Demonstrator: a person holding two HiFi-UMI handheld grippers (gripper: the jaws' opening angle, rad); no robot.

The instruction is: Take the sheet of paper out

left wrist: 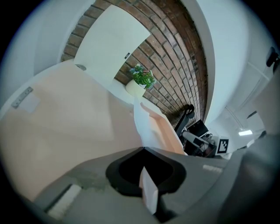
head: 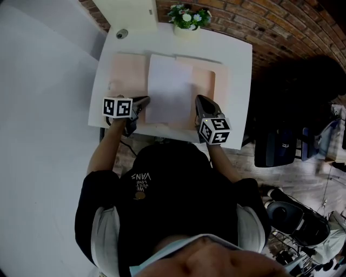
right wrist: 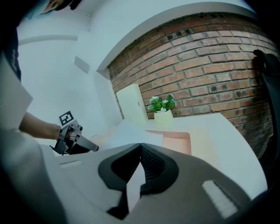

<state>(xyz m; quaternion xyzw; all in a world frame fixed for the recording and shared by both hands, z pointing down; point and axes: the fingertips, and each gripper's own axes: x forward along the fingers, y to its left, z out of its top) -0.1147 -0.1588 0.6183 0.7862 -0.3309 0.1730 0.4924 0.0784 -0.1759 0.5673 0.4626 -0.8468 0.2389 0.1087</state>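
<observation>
Pinching with both grippers closed: my left gripper [head: 145, 100] clamps the flat peach card folder [head: 127, 73], and my right gripper [head: 200, 100] clamps the white paper sheet [head: 170, 89] lying across it on the white counter [head: 238, 59]. I judge an uneven pull could crease or tear the sheet.

Bare table [head: 238, 70] on my right, room to swing there. The sheet of paper [head: 170, 89] fills the middle. Far side's crowded: plant pot [head: 186, 31], white board [head: 130, 13], brick wall [head: 259, 27] right behind.
</observation>
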